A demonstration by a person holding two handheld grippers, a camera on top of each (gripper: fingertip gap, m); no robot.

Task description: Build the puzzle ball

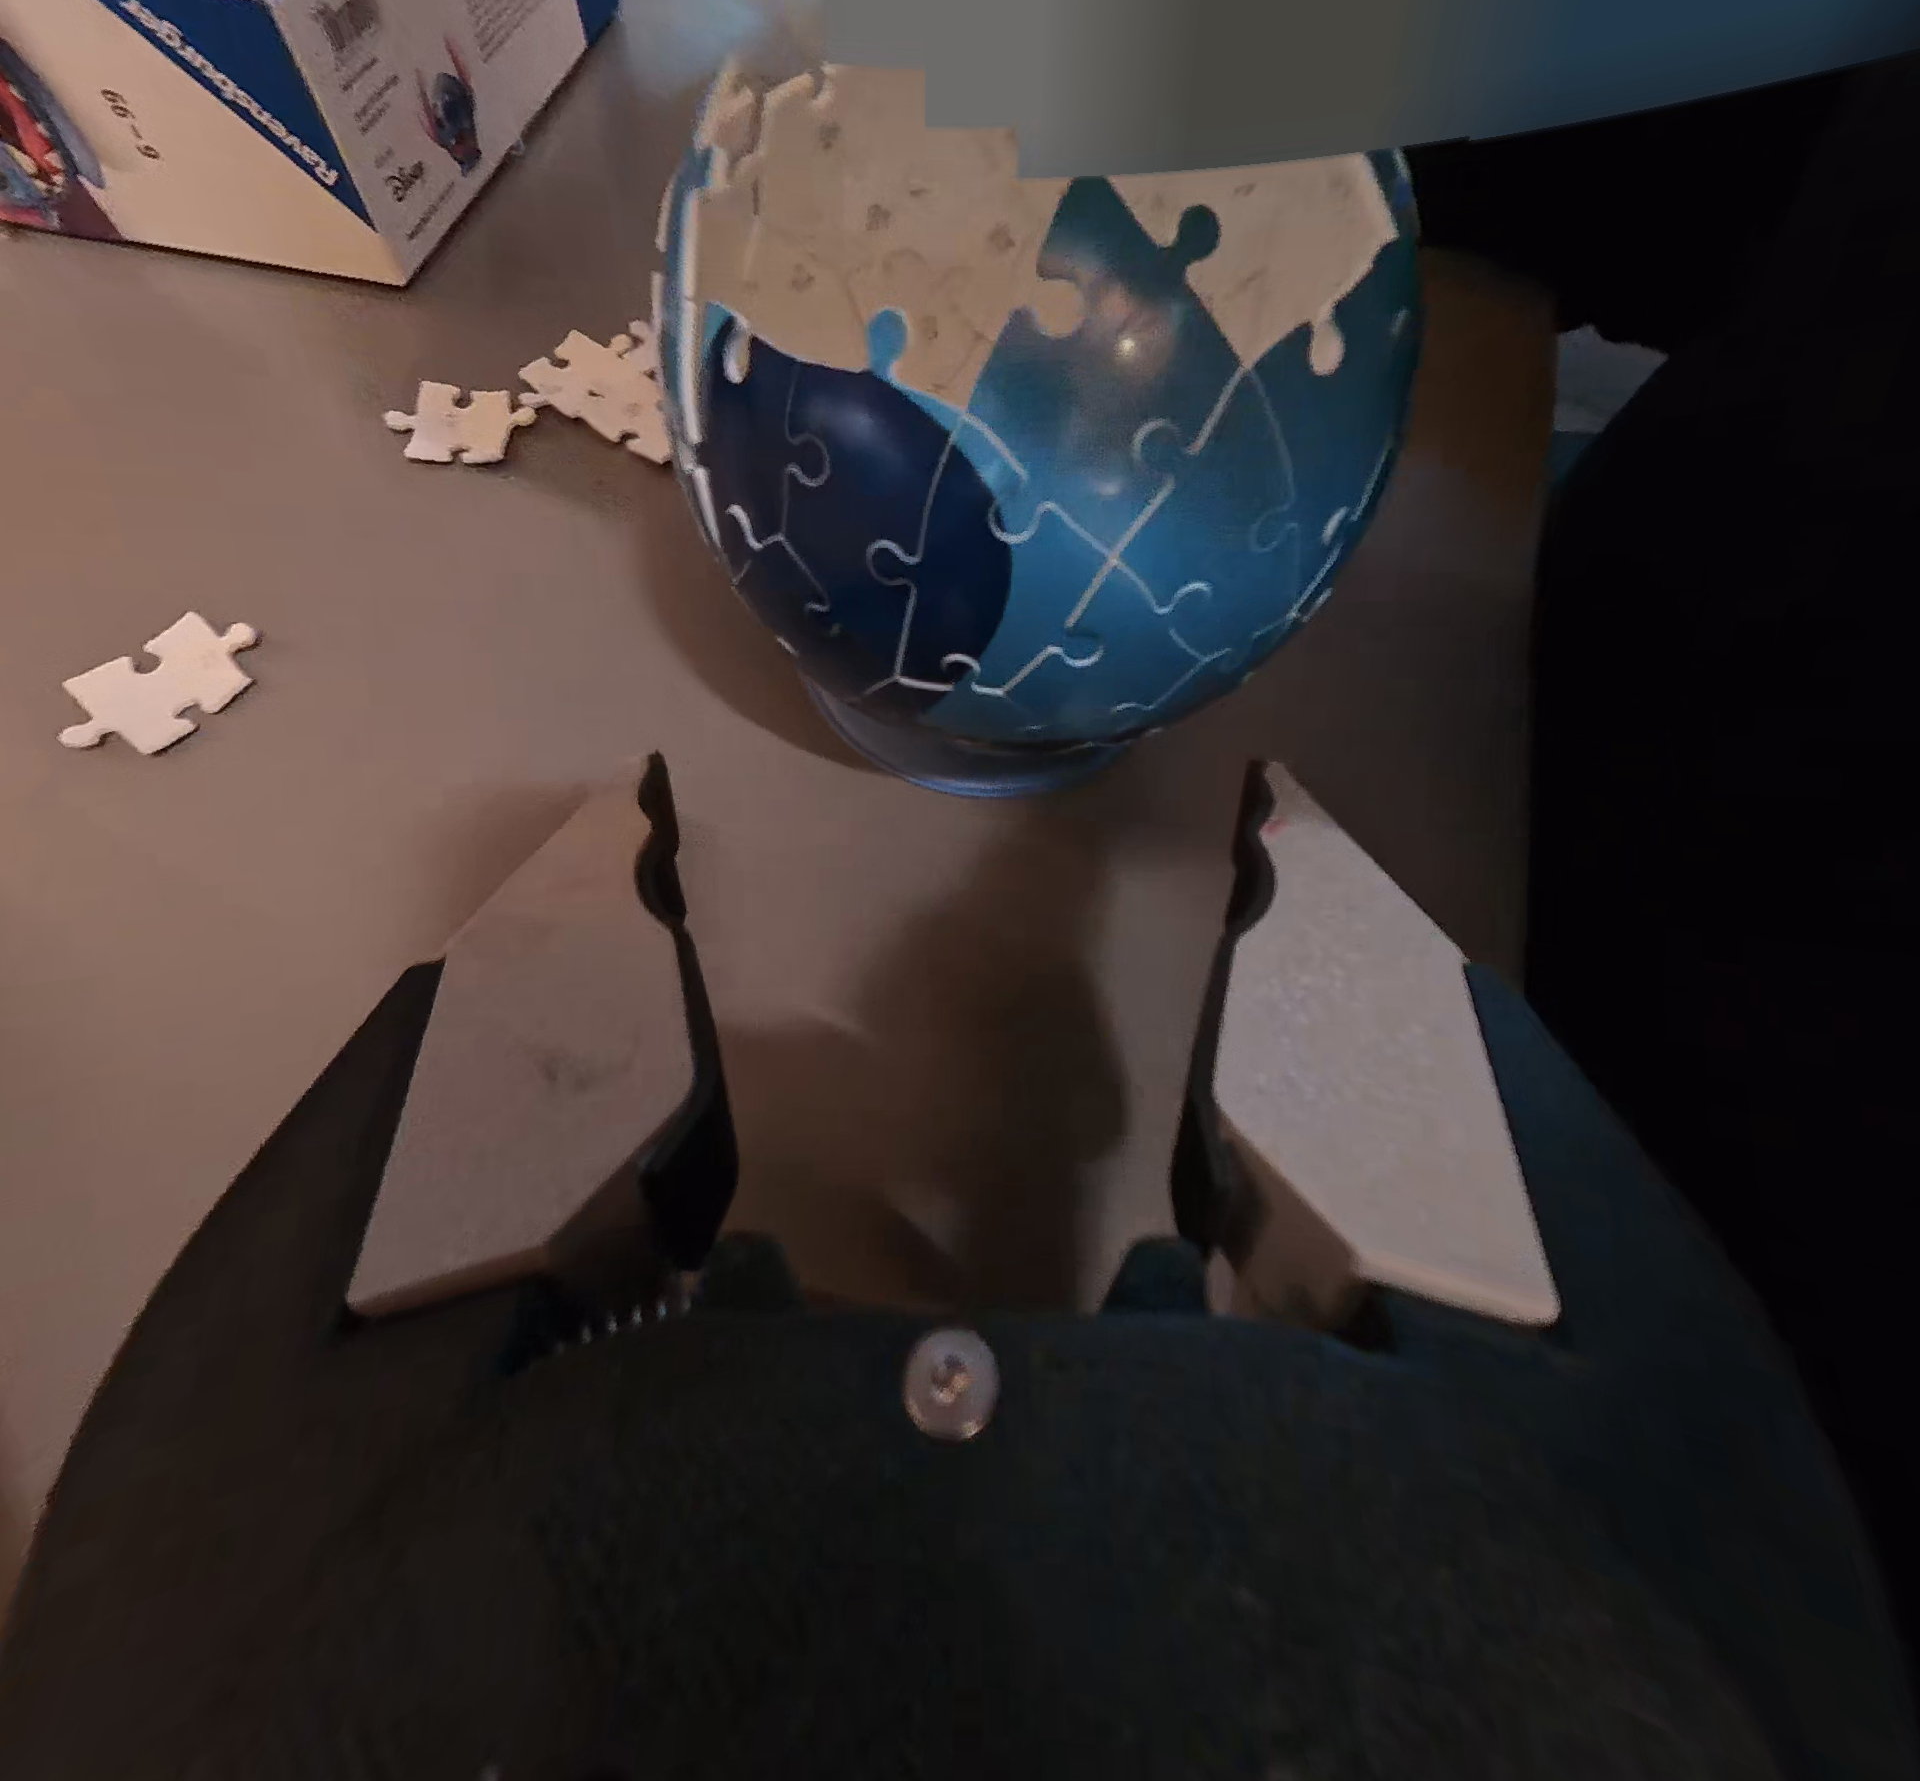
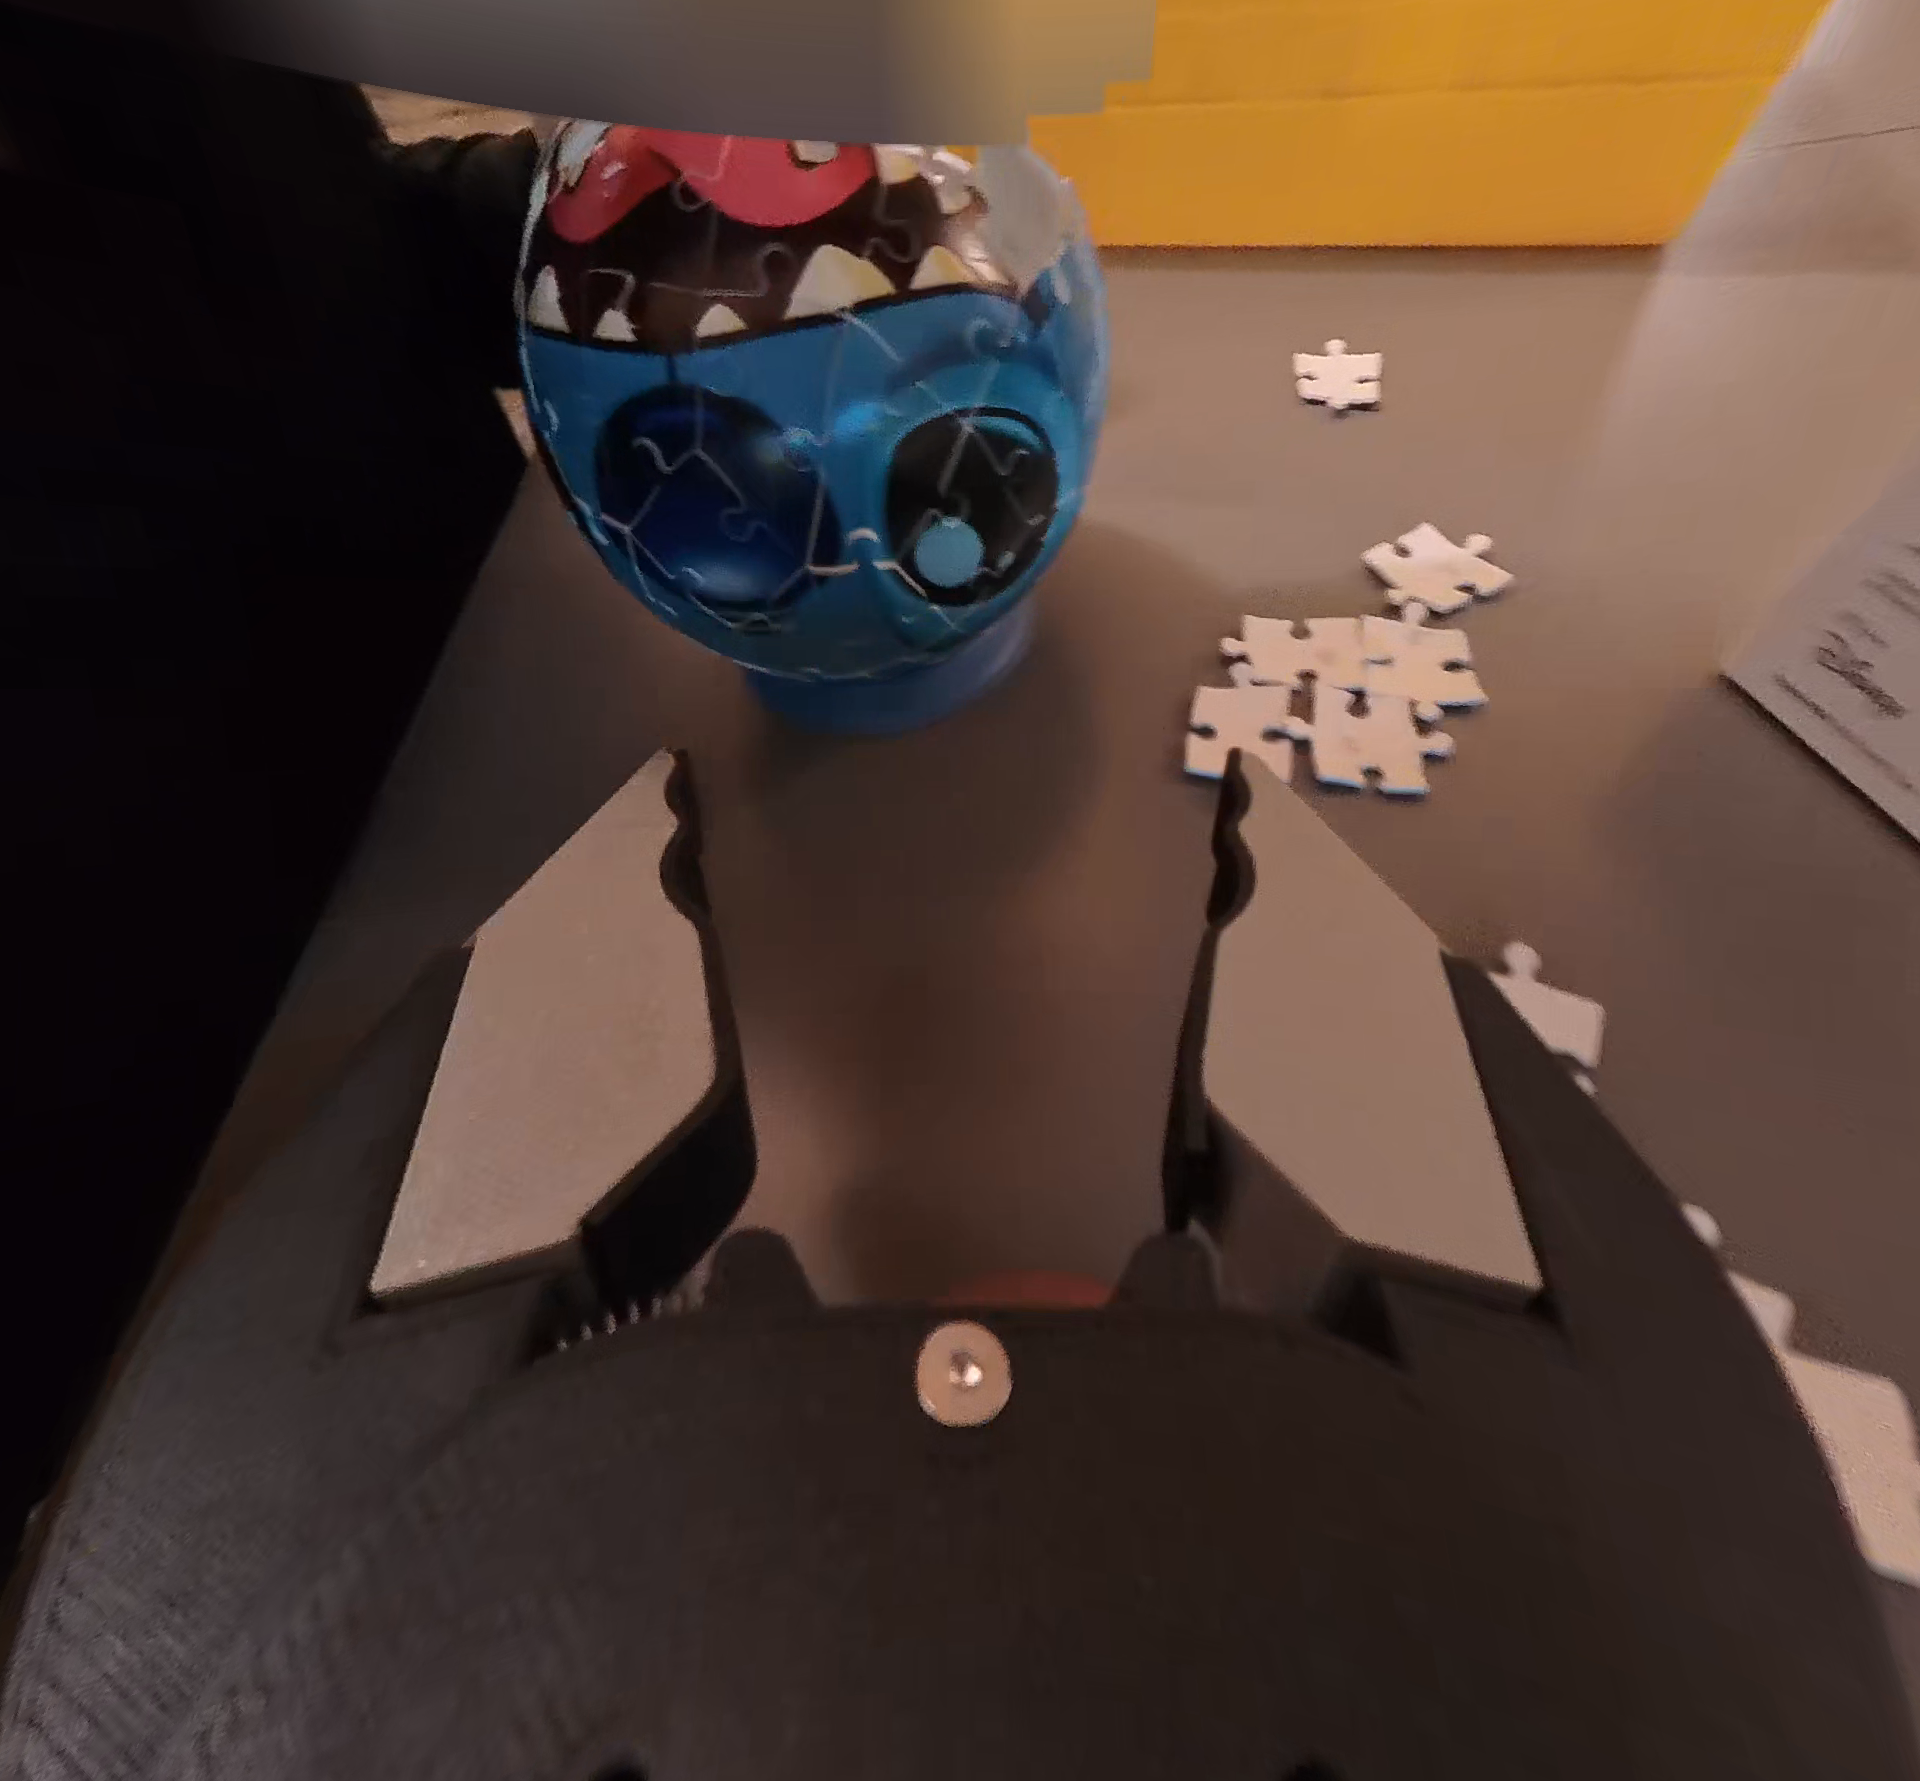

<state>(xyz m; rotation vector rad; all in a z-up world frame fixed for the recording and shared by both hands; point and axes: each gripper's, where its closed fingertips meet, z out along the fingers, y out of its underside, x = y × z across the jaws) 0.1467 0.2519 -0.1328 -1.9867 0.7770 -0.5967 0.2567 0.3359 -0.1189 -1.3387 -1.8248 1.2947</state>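
The partly built blue puzzle ball (image 1: 1039, 484) stands on a blue ring base on the brown table, its upper part open with white piece backs showing inside. In the right wrist view the ball (image 2: 810, 443) shows a cartoon face upside down. My left gripper (image 1: 956, 775) is open and empty, just short of the ball's base. My right gripper (image 2: 956, 765) is open and empty, a little before the ball and to its right. Loose pieces lie white side up: one (image 1: 156, 682) at the left, a cluster (image 2: 1340, 703) by my right fingertip.
The puzzle's box (image 1: 301, 58) stands at the back left. A yellow box (image 2: 1434, 69) stands behind the ball in the right wrist view. A white printed sheet (image 2: 1849, 692) lies at the right. The table's edge runs along the dark area (image 2: 208, 588) to the left. There is about 15 cm between the tips of the two grippers.
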